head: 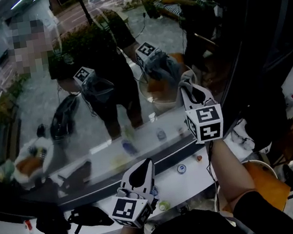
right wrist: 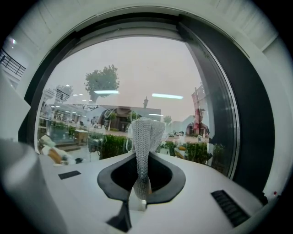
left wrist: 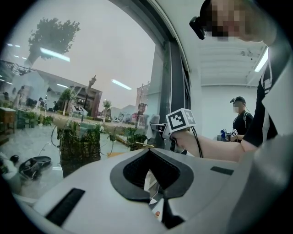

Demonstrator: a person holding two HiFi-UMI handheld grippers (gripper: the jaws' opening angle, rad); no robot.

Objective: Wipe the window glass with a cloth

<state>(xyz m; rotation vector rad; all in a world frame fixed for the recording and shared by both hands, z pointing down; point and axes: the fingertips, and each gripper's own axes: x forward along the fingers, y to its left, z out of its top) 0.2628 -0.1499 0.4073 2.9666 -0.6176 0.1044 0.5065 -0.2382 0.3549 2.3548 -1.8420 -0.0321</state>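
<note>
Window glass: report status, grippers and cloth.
Right gripper shut on grey mesh cloth, raised at clear window glass. Left gripper shut, empty, low over white sill. Nothing seen between cloth and glass.

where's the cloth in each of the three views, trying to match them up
Head view: a pale bit of the cloth at the tip of the right gripper, right of centre.
Left gripper view: probably the pale patch just left of the marker cube, right of centre; too small to be sure.
Right gripper view: centre, the cloth stands up from the shut jaws.
Shared landmark: the dark window frame.
</note>
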